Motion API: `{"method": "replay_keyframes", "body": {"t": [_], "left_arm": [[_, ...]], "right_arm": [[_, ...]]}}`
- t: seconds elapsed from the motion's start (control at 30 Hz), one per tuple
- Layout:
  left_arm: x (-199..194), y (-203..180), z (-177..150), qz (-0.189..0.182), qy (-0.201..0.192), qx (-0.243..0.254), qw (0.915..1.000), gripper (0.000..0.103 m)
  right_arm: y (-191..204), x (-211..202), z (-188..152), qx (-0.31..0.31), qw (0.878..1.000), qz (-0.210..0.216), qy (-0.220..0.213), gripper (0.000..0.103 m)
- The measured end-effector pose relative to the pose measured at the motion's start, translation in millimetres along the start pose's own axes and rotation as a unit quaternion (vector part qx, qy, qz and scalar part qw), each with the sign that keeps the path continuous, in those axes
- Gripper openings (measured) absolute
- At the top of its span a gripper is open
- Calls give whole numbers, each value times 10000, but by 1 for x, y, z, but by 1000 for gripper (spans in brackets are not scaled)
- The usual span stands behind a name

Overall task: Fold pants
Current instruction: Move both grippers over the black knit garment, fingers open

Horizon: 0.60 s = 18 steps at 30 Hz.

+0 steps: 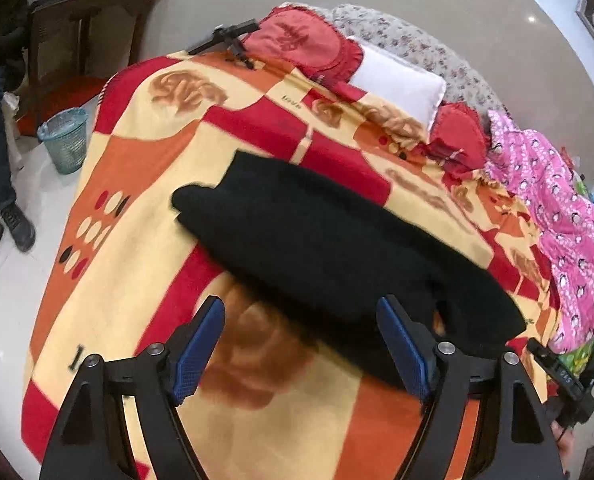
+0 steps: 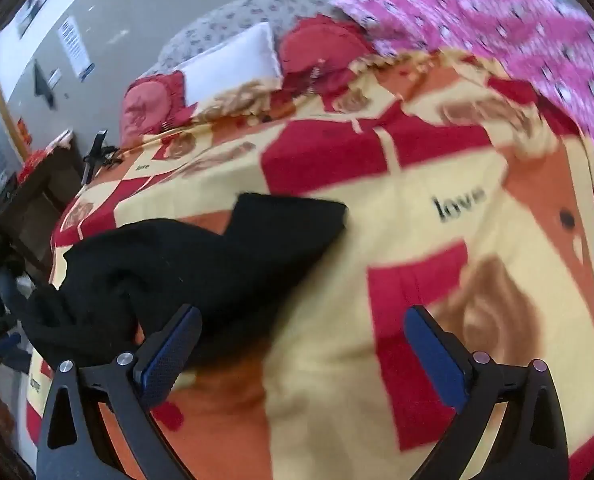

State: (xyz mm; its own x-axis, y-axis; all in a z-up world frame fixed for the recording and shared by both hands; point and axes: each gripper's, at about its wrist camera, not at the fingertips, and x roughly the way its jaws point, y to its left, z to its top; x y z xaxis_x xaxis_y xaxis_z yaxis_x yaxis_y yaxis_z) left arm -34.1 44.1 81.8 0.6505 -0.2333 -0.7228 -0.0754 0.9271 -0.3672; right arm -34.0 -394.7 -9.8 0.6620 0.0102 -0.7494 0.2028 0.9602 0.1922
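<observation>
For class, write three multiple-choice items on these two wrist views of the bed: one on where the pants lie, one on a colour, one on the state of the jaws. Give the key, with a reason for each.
1. Where do the black pants lie?
A. on the floor
B. on the patterned blanket
C. in the waste basket

2. What colour is the pillow between the two red cushions?
A. white
B. green
C. black

3. How do the jaws of the left gripper and right gripper stand?
A. both shut on the pants
B. one open, one shut
C. both open, holding nothing

Key: B, the pants rest on the blanket; A, the pillow shows plain white; C, only blanket and pants below show in each wide gap.
</observation>
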Motion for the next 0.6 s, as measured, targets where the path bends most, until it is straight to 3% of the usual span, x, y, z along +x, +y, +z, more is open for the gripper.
{"method": "replay_keyframes", "body": {"t": [0.23, 0.3, 0.37, 0.47, 0.6], "left_arm": [[23, -15, 13, 259, -8, 144, 9996, 78], [32, -21, 11, 342, 132, 286, 9989, 78], [43, -25, 9, 442, 329, 405, 9977, 77], [51, -21, 6, 438, 472, 301, 9975, 77], [50, -15, 10, 503, 376, 166, 9979, 77]], "right_arm": [[16, 40, 14, -208, 9987, 74, 461, 100], [18, 46, 15, -233, 9982, 136, 537, 88], [23, 50, 16, -279, 9975, 333, 562, 55], [28, 52, 21, -364, 9977, 244, 525, 54], [30, 50, 21, -367, 9978, 250, 483, 57]]}}
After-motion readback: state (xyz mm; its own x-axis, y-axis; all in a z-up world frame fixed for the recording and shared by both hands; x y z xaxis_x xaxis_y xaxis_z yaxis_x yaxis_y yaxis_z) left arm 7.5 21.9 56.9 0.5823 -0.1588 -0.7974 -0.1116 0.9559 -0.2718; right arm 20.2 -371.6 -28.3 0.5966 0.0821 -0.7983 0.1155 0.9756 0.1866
